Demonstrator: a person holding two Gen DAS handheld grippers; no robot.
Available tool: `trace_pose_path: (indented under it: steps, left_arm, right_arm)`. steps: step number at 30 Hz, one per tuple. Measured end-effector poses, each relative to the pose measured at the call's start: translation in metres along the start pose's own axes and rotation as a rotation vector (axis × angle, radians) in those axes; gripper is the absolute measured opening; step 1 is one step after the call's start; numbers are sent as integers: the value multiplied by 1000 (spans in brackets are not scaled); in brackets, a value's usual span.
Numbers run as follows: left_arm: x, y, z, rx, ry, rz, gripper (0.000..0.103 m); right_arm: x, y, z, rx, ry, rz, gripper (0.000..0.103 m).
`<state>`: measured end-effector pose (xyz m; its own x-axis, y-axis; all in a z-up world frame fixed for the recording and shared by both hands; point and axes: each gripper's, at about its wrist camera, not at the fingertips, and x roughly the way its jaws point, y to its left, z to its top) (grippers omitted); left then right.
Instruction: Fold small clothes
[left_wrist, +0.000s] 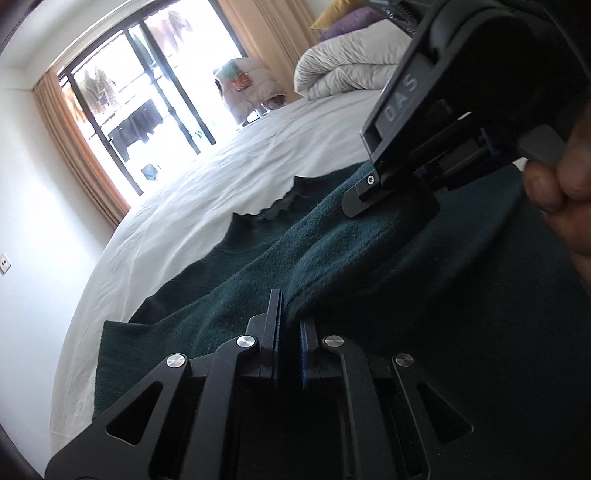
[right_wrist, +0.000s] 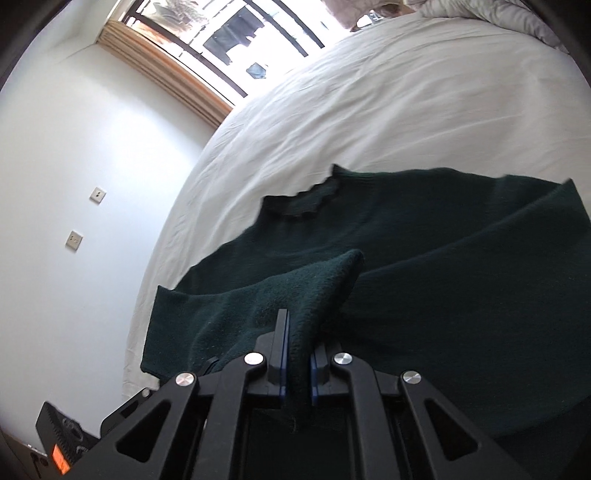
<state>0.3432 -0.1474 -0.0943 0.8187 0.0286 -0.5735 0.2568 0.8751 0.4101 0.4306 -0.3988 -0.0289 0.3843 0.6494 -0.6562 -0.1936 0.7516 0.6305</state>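
Dark green knit, a sweater (right_wrist: 424, 266), lay spread on the white bed (right_wrist: 388, 110). The right gripper (right_wrist: 295, 354) pinched a raised fold of it between its pads. The left gripper (left_wrist: 290, 332) had closed on another fold nearby. Beyond stood a duvet (left_wrist: 343, 70) and window (left_wrist: 147, 92).

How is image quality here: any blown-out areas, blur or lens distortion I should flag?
Left wrist view: the window is blown out white, the bed sheet bows from fisheye distortion, and the dark green sweater stays readable. Right wrist view: window overexposed too, sweater nearly black with little texture, its collar edge slightly smeared, dark vignette at the corners.
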Motion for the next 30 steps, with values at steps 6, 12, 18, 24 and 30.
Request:
trace_pose_path:
  steps: [6,12,18,24,30]
  left_arm:
    - [-28,7,-9,-58,30,-124,8]
    - [-63,78,-30,-264,-52,-122,8]
    - [-14,170,-47,-416,37,21,7]
    - [35,184,-77,-435,196,-12,7]
    - [40,168,-86,-368,211,2,7]
  right_arm:
    - [5,-13,-1,8,-9,-44,9]
    - [5,-20,2,3,-3,-81,9]
    - [7,-19,2,-3,2,-95,9]
    - [11,-24,1,15,9,-107,9]
    - [2,-22,-8,30,-23,-137,9]
